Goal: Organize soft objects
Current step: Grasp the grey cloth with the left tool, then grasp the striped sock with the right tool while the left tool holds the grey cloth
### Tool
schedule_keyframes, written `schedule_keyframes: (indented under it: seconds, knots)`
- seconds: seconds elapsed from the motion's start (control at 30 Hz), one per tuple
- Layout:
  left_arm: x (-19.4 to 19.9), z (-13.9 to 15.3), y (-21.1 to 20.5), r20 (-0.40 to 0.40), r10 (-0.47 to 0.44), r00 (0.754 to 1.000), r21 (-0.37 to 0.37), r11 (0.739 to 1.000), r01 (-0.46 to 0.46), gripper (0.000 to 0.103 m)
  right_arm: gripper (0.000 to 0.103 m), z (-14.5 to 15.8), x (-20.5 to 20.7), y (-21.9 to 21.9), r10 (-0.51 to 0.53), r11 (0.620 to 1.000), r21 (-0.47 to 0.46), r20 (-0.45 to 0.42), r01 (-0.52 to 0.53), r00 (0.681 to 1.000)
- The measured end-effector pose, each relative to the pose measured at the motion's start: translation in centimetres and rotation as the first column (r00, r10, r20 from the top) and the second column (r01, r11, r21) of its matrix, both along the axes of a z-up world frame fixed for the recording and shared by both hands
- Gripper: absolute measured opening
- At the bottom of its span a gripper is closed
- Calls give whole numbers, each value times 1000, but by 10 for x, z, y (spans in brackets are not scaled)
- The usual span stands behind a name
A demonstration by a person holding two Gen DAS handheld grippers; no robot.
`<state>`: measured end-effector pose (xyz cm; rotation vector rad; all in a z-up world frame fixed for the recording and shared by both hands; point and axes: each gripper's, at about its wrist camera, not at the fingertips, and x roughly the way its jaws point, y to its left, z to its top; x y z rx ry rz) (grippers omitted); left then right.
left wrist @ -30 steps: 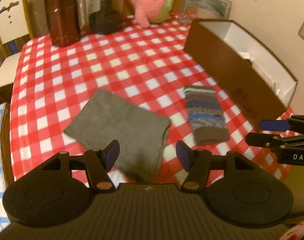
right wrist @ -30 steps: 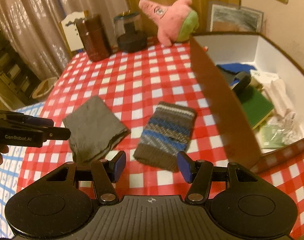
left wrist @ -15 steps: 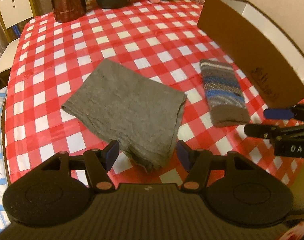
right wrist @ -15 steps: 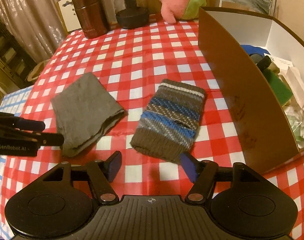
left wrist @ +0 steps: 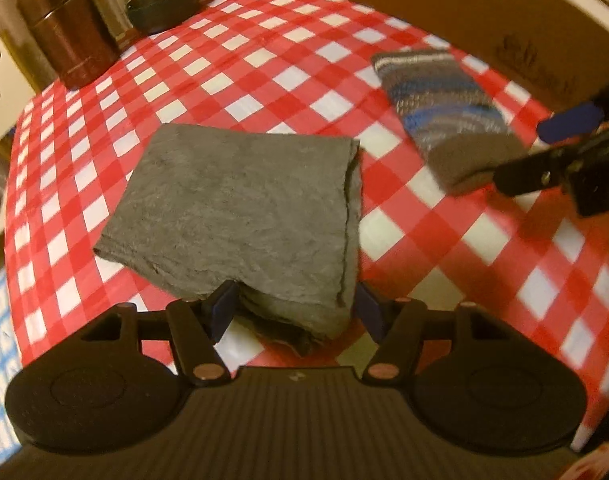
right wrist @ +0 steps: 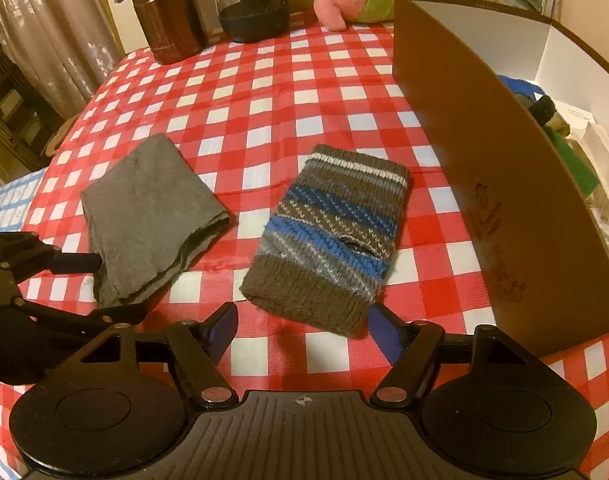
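Checked tablecloth (left wrist: 264, 60): both grippers' jaws gape, just widening, straddling grey cloth (left wrist: 240, 208) and striped knit (right wrist: 332, 232).

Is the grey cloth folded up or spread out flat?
Folded. The grey cloth lies on the checked tablecloth with layered edges showing along one open side.

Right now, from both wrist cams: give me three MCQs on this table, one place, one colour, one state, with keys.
1. The striped knit piece lies between the grey cloth and:
A. the cardboard box
B. a laptop
C. a sink

2. The tablecloth is checked:
A. green and yellow
B. red and white
C. plain black

3. The left gripper has its jaws:
A. shut on a cup
B. shut, empty
C. open astride the grey cloth's near corner

Key: 1 A, box stands right of the knit; 2 B, checks show; 3 C, gaps beside both pads.
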<state>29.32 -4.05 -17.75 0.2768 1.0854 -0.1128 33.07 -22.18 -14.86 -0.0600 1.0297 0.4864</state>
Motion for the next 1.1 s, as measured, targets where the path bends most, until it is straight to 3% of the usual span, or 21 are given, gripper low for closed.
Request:
schedule_keyframes:
  seconds: [0.1, 0.27, 0.33, 0.43, 0.57, 0.67, 0.8, 0.87, 0.97, 1.1]
  knots:
    - [-1, 0, 2, 11, -35, 999, -2, 999, 35, 60, 72, -2, 1, 3, 3, 1000, 3, -10, -3, 1000]
    - [-5, 9, 16, 20, -51, 998, -34, 998, 52, 24, 72, -3, 3, 5, 1, 1000, 6, -12, -1, 1000]
    - [-8, 18, 27, 34, -35, 999, -49, 998, 37, 19, 72, -3, 4, 5, -3, 1000, 9, -11, 3, 1000]
    - [-10, 25, 41, 57, -8, 998, -40, 999, 10, 19, 72, -2, 5, 4, -8, 1000, 16, -8, 8, 1000]
    - [-8, 26, 44, 93, -3, 996, -54, 999, 8, 36, 72, -4, 7, 5, -14, 1000, 19, -14, 14, 1000]
    - [-4, 21, 36, 111, -42, 993, -51, 998, 48, 38, 72, -5, 7, 5, -20, 1000, 17, -15, 20, 1000]
    - [1, 13, 26, 140, -92, 986, 4, 996, 92, 40, 72, -4, 8, 4, -27, 1000, 14, -13, 27, 1000]
    - [3, 13, 26, 153, -116, 981, 18, 993, 115, 21, 72, -4, 8, 3, -35, 999, 18, -8, 35, 999]
    - [3, 15, 30, 170, -137, 976, 42, 990, 132, 12, 72, -3, 9, 1, -50, 998, 35, -7, 50, 999]
    - [2, 24, 38, 203, -118, 972, 33, 993, 114, 11, 72, 0, 12, -1, -76, 994, 82, -1, 75, 997]
